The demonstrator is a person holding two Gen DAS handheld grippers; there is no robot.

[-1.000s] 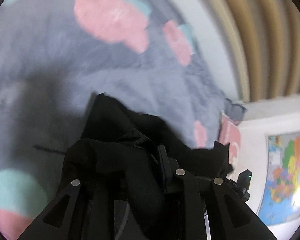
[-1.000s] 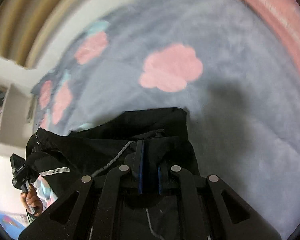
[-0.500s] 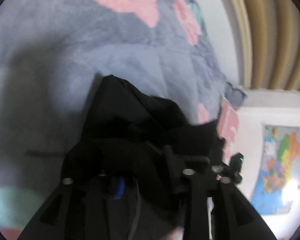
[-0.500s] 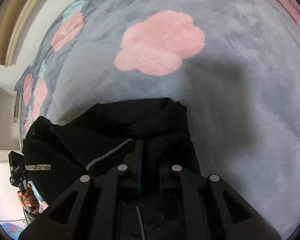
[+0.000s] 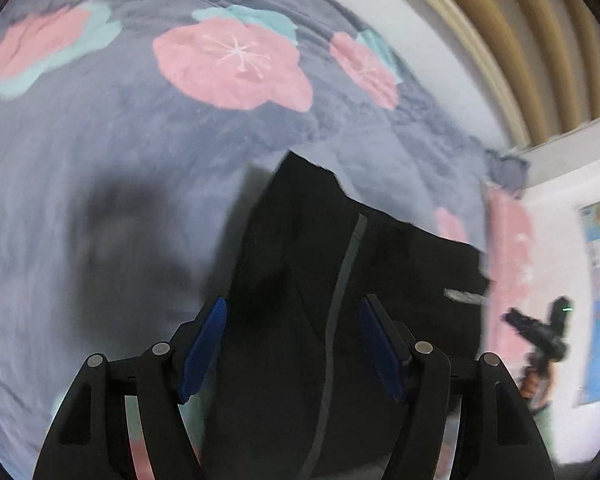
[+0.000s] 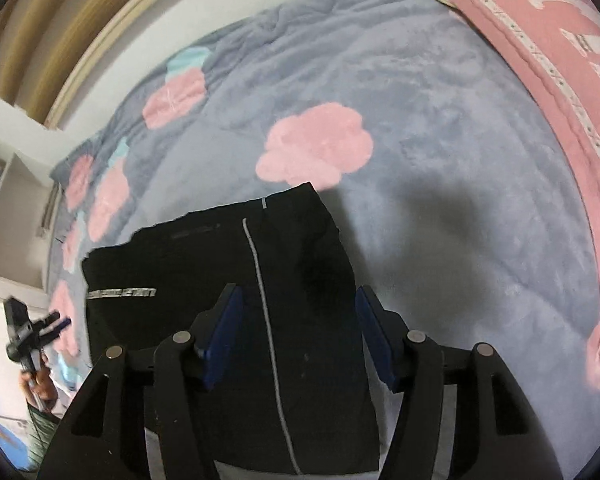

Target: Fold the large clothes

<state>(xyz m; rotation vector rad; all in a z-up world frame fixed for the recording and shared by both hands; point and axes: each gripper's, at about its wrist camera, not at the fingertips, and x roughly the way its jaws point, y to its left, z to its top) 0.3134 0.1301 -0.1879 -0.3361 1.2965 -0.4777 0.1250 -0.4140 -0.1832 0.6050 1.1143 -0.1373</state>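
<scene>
Black fabric lies flat nearest: the folded garment (image 6: 236,300) rests on the grey flowered blanket (image 6: 440,208). Above it the right gripper (image 6: 296,332) and left gripper (image 5: 292,344) hover with blue-padded fingers spread wide, holding nothing. Far right, a pink pillow (image 6: 540,60) lies along the blanket's edge.

Both are spread wide right now. The black two-finger left gripper with blue pads (image 5: 292,344) has nothing between its jaws, same deal for the matching black right gripper with blue pads (image 6: 298,336), both angled downward.
</scene>
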